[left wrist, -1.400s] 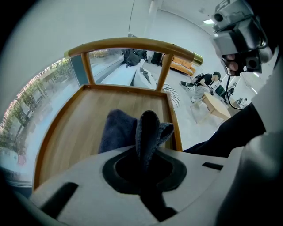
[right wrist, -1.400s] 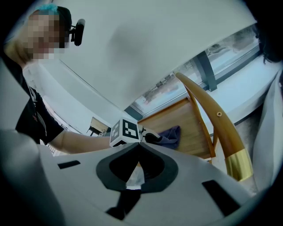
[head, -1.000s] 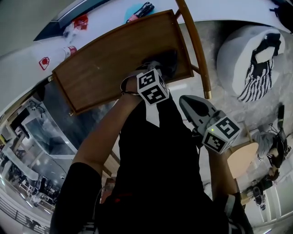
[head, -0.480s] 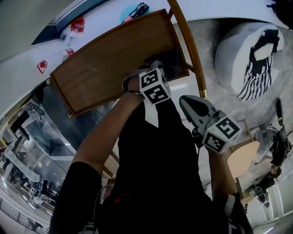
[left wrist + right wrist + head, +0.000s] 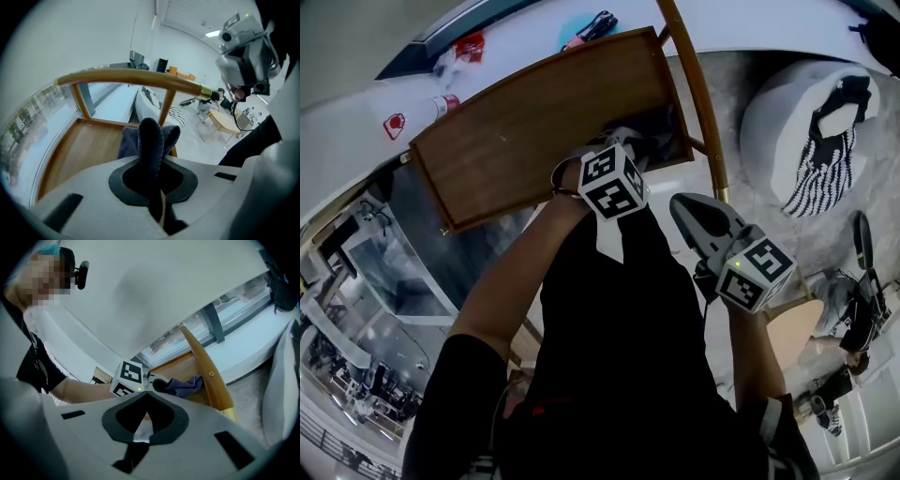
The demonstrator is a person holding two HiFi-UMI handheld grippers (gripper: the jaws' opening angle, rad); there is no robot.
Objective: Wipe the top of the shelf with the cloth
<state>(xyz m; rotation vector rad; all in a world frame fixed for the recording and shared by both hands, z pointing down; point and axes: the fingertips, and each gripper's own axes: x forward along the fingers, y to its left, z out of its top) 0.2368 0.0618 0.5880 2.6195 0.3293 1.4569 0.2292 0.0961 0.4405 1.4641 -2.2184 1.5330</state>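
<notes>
Left gripper over right end of wooden shelf top, fingers clamped on dark grey cloth; cloth bunched on the wood just beside curved wooden rail. Right gripper off the shelf, close to the body, fingers together, nothing between

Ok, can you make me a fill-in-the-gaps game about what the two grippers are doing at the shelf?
1. The left gripper is shut on the dark cloth, which rests on top of the ____ shelf.
2. The right gripper has its jaws together and holds ____.
3. In the head view, the cloth sits near the shelf's ____ end.

Missing words: wooden; nothing; right
</notes>
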